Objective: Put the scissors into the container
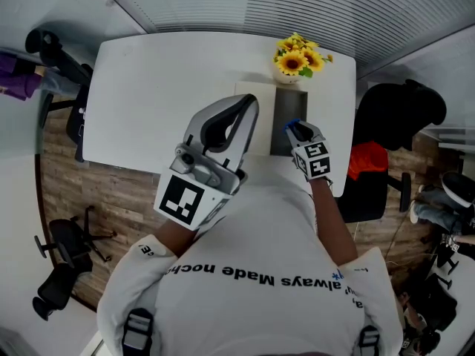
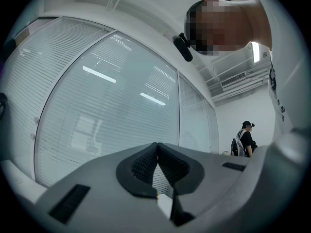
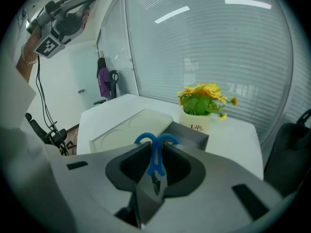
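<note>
Raised closest to the head camera, the left gripper is a smooth grey shell whose ribbed black fingers are pressed together on nothing. The right gripper is clamped on the scissors at their blue plastic shanks. Their rounded loop handles point forward and the metal blades point back, over the near end of the dark grey rectangular container on the smooth white tabletop.
</note>
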Available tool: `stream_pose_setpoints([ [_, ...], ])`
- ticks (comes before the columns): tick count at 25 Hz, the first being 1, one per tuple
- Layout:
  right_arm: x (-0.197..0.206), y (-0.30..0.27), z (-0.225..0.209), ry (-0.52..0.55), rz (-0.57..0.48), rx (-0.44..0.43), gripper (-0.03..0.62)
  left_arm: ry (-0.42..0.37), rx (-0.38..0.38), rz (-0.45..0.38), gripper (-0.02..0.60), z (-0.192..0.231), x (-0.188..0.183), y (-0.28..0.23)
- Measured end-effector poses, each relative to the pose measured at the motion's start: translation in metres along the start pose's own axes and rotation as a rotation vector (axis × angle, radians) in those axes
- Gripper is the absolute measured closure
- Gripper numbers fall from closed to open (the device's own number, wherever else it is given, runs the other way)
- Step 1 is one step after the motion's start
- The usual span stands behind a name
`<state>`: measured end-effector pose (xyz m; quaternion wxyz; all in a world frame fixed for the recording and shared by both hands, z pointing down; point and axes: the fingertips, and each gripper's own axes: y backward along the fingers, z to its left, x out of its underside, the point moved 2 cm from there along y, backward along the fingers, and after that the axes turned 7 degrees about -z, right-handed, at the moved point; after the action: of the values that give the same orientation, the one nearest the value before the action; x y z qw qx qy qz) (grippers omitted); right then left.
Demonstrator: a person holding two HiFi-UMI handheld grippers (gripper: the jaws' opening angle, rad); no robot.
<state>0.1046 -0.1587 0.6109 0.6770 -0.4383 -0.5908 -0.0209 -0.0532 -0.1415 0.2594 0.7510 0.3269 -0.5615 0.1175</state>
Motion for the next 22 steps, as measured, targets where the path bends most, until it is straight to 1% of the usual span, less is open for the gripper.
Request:
stream_pose_setpoints([
  [16,0.009,-0.027,-0.014,-0.134,0.057,0.015,0.507,0.002,0.002,-0.015,0.561,0.001,-0.004,0.0],
  [22,0.013,-0.035,-0.016,-0.175,0.085,0.018,0.505,0.005,0.003,-0.008,0.561,0.001,-0.002,0.001],
])
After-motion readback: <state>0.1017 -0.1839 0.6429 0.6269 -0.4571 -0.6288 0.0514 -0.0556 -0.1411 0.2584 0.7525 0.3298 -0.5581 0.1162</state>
